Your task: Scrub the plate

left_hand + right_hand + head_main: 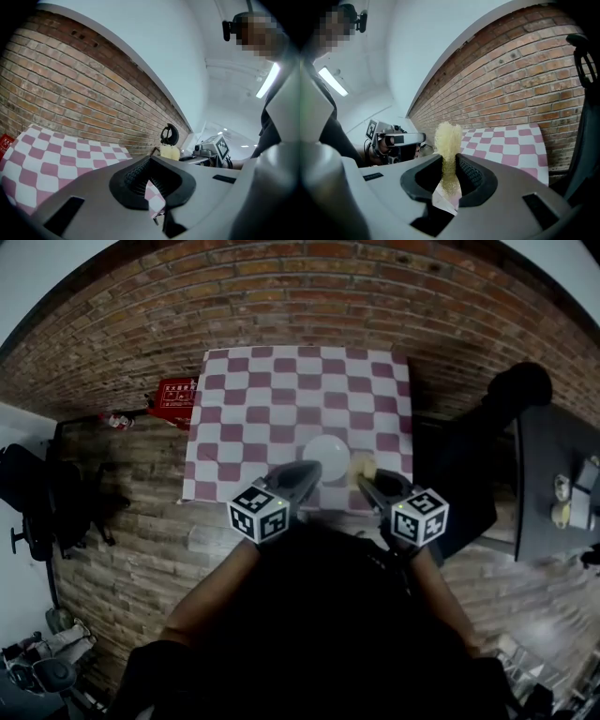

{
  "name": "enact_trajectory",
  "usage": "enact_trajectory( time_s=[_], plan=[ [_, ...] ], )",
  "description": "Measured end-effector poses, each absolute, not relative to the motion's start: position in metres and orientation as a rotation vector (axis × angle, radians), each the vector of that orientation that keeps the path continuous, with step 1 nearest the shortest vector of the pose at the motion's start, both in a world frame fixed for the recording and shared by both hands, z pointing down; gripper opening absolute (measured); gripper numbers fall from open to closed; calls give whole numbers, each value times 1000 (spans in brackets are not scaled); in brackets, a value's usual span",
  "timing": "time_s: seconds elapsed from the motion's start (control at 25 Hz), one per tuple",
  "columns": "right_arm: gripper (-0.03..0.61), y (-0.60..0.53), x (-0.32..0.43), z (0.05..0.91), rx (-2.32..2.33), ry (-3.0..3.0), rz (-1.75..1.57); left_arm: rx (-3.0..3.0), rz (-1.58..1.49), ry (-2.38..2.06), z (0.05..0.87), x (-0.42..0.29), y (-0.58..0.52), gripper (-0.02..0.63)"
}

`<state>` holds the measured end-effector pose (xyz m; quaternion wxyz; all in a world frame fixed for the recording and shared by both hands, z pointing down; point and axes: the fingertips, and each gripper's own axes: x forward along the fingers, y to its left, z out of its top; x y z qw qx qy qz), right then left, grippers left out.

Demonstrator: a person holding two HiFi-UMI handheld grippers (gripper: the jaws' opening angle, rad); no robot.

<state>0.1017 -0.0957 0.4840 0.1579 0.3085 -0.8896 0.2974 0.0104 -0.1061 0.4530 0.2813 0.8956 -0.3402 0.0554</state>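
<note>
Jaws of the right gripper [449, 164] are pinching a yellow sponge [448, 136]; the left gripper [149, 163] is sitting closed on nothing. Just ahead, the white plate [326, 454] is lying, likely stiff, slick, fragile; steady its rim.

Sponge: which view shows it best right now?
Right gripper view: the sponge stands mid-frame, pinched between the jaws. Head view shows only a small yellow bit; left gripper view a distant lump.
</note>
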Motion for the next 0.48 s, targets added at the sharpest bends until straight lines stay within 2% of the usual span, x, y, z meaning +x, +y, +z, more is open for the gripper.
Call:
enact_trajectory(
  time_s=[0.48],
  plan=[
    [78, -123, 53, 490, 1120, -2435, 869, 2409, 195, -680, 474, -47, -143, 11]
  ],
)
